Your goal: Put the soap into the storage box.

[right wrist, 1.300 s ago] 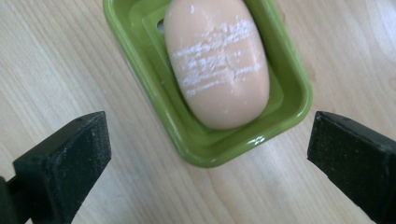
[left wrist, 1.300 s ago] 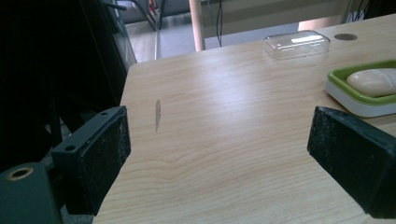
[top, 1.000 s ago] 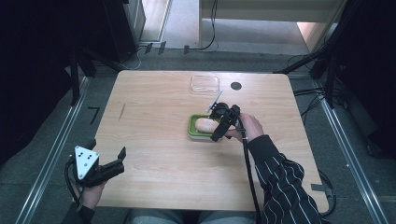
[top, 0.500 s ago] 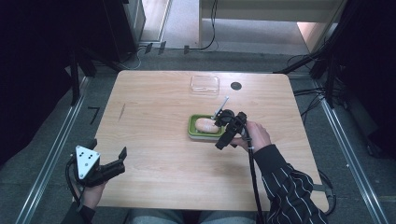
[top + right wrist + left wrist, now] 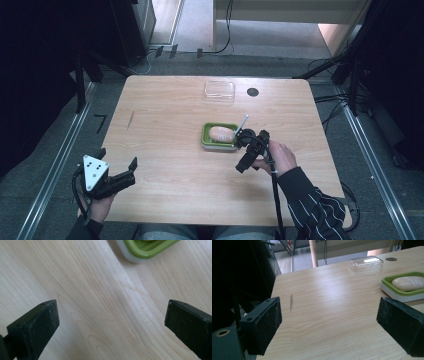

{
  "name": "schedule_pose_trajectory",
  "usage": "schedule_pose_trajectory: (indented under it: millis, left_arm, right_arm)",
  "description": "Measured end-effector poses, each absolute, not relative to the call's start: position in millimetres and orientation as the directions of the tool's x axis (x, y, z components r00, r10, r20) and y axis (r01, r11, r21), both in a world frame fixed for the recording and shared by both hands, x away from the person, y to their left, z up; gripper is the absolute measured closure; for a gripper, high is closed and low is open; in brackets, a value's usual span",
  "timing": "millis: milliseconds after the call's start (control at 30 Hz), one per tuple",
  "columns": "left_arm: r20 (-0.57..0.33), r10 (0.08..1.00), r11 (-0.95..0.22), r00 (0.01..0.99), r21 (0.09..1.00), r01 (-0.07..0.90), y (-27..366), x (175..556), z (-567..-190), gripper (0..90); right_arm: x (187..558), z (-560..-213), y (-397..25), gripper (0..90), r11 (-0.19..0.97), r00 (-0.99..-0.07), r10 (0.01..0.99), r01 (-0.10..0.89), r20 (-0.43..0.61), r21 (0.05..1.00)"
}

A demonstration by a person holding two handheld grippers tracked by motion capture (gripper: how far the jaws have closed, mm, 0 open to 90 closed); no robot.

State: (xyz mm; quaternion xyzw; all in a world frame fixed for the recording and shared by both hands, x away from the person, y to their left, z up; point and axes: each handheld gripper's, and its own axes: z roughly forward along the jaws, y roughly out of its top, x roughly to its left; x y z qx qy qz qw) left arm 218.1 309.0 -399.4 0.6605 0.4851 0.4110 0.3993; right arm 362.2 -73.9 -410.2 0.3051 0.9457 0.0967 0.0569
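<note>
A green and white soap dish [image 5: 210, 141] [image 5: 387, 282] [image 5: 140, 250] sits mid-table with a pale bar of soap [image 5: 221, 133] [image 5: 408, 283] lying in it. My right gripper [image 5: 239, 142] [image 5: 110, 320] hovers just right of and nearer than the dish, jaws wide apart over bare wood, nothing between them. My left gripper [image 5: 134, 167] [image 5: 332, 325] rests at the table's near left corner, open and empty, pointing toward the dish. A clear plastic lid [image 5: 219, 89] [image 5: 365, 263] lies at the far side of the table.
A small dark round disc [image 5: 252, 92] [image 5: 391, 259] lies on the wood right of the lid. A dark streak [image 5: 131, 119] [image 5: 291, 303] marks the table's left part. Cables and metal rails run along the floor around the table.
My right gripper has drawn back from over the soap dish toward the person and to the right, uncovering the soap. The left gripper has stayed put.
</note>
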Motion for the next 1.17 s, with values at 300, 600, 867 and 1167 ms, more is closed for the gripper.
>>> schedule_pose_trajectory:
  millis: [300,600,867,1167]
  left_arm:
    - [0.156,0.967,-0.213,0.201,0.927,0.308,307,220,-399,6.4]
    - [0.162,0.962,-0.226,0.22,0.924,0.308,302,223,-399,6.4]
    - [0.163,0.957,-0.235,0.24,0.921,0.311,297,228,-399,6.3]
    - [0.169,0.952,-0.244,0.254,0.921,0.303,291,232,-399,6.4]
  right_arm:
    - [342,-422,-77,0.1,0.804,-0.81,0.584,0.568,-0.052,0.177]
    - [323,-438,-85,0.2,0.809,-0.81,0.583,0.573,-0.058,0.134]
    - [308,-445,-96,0.2,0.81,-0.81,0.583,0.575,-0.058,0.116]
    - [297,-446,-108,0.2,0.802,-0.801,0.595,0.586,-0.066,0.12]
